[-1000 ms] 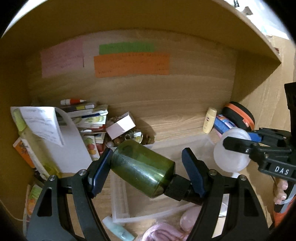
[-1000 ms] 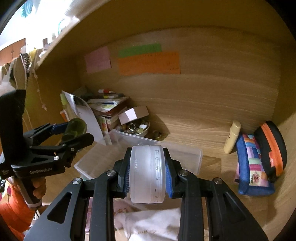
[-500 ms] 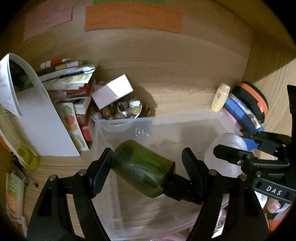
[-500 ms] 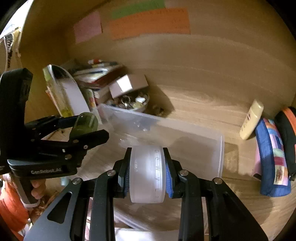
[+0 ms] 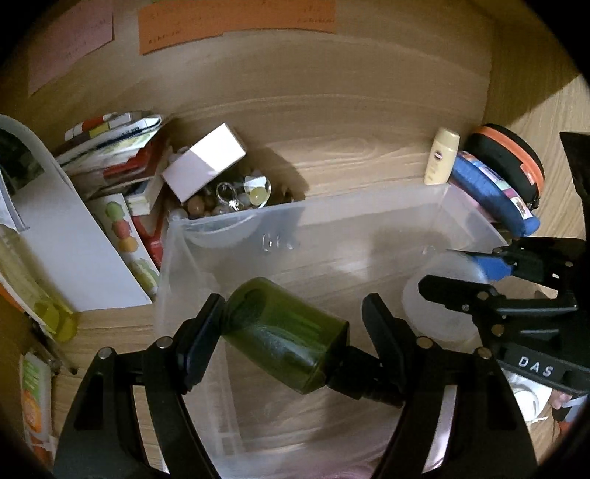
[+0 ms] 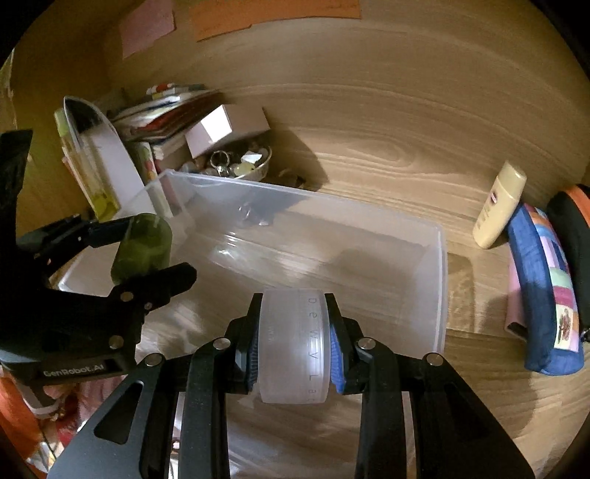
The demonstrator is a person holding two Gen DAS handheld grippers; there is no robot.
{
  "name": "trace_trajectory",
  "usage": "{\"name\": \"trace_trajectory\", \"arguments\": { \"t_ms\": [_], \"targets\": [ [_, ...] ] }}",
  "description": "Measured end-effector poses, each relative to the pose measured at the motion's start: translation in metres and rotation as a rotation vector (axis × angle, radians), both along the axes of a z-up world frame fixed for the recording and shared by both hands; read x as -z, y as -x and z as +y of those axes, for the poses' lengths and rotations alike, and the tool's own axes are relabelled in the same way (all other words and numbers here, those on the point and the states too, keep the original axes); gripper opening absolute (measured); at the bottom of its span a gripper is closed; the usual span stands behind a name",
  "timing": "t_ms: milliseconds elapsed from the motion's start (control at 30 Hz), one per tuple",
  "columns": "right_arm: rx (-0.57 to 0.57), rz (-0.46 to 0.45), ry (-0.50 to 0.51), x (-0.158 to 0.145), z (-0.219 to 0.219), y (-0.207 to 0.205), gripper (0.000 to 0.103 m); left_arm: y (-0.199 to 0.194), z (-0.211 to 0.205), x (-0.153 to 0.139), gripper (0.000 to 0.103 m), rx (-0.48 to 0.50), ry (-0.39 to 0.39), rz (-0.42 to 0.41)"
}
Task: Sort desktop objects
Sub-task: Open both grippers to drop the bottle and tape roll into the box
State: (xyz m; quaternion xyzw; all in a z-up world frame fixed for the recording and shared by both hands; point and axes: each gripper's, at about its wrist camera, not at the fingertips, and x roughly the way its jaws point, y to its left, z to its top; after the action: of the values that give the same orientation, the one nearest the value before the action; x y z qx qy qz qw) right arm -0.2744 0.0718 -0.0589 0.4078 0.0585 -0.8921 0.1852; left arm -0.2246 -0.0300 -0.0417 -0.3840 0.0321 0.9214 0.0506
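The left gripper [image 5: 291, 324] has its jaws clamped end to end on a green bottle [image 5: 285, 341], one jaw on the base and the other by the dark cap, so the bottle lies crosswise and tilted above the left part of the clear plastic bin [image 5: 368, 206]. The right gripper [image 6: 293, 344] has its jaws clamped on the flat faces of a frosted white jar [image 6: 293, 350], held on edge over the bin's near right side. Both things hang inside the bin's outline and above its bare floor, which suggests the bin is where they are meant to go and that release is the step in hand; the jar on edge may roll once let go. The bin sits on a wooden surface [image 6: 387, 147] inside a wood-walled alcove, with pink and orange paper notes [image 5: 236, 22] stuck to the back wall. Behind the bin's left corner a small bowl of beads and trinkets [image 5: 225, 199] carries a white box [image 5: 204, 165], beside a stack of books and papers [image 5: 110, 147]. To the right a cream tube [image 6: 499, 206] leans against the wall next to a patchwork blue pouch [image 6: 542, 294].
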Motion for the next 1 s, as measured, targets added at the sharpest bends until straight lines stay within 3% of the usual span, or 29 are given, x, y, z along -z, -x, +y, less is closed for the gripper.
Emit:
{"name": "trace_trajectory", "arguments": {
  "t_ms": [333,467,800,1000],
  "targets": [
    [-0.007,0.049,-0.056,-0.001,-0.007,-0.004,0.029,0.003,-0.002,0.001,0.077,0.007,-0.009,-0.021],
    [0.001,0.082,-0.061,-0.004,-0.007,-0.007,0.046,0.001,-0.004,-0.002,0.078,0.01,-0.021,-0.022],
    [0.027,0.196,-0.051,-0.023,-0.004,-0.021,0.073,-0.007,-0.014,-0.017,0.09,-0.006,-0.054,0.028],
    [0.027,0.276,-0.013,-0.045,0.005,-0.036,0.08,-0.02,-0.019,-0.037,0.097,-0.008,-0.055,0.112]
  ]
}}
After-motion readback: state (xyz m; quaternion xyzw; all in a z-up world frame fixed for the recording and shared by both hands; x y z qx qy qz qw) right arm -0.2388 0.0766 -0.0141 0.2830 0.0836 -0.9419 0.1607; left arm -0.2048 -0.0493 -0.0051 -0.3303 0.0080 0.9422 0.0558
